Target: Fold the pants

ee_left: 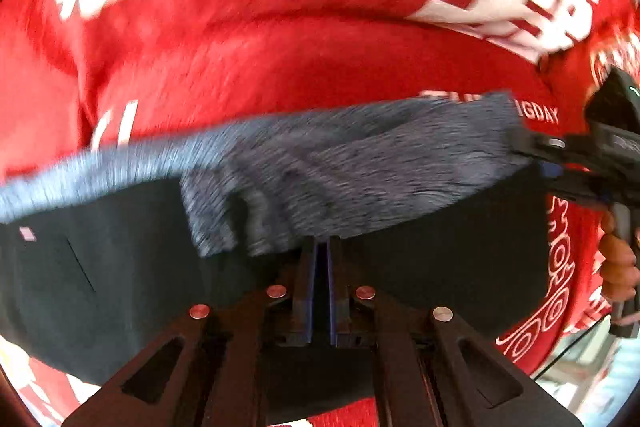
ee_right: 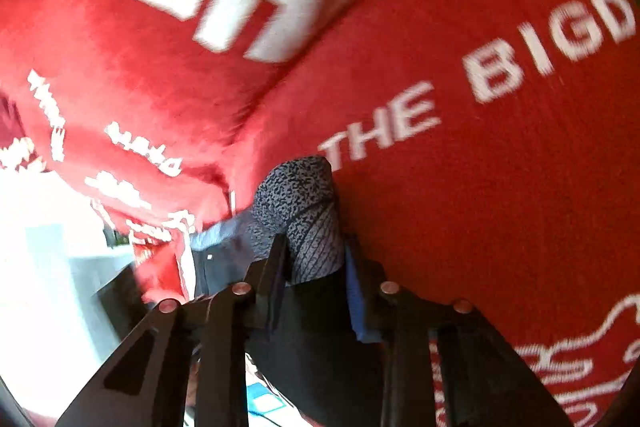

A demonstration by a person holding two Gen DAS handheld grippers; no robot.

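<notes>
The pants are dark with a heathered grey waistband [ee_left: 340,163] and a black body [ee_left: 120,267]. They hang stretched between both grippers, above a red cloth. My left gripper [ee_left: 322,243] is shut on the lower edge of the grey band. My right gripper shows at the right of the left wrist view [ee_left: 536,155], shut on the band's far end. In the right wrist view, my right gripper [ee_right: 316,251] is shut on a bunched fold of the grey band [ee_right: 300,203], with black fabric [ee_right: 320,339] hanging below it.
A red cloth with white lettering [ee_left: 280,27] fills the background of both views [ee_right: 480,187]. A person's hand [ee_left: 618,263] holds the right gripper's handle. A bright white area [ee_right: 40,247] lies at the left of the right wrist view.
</notes>
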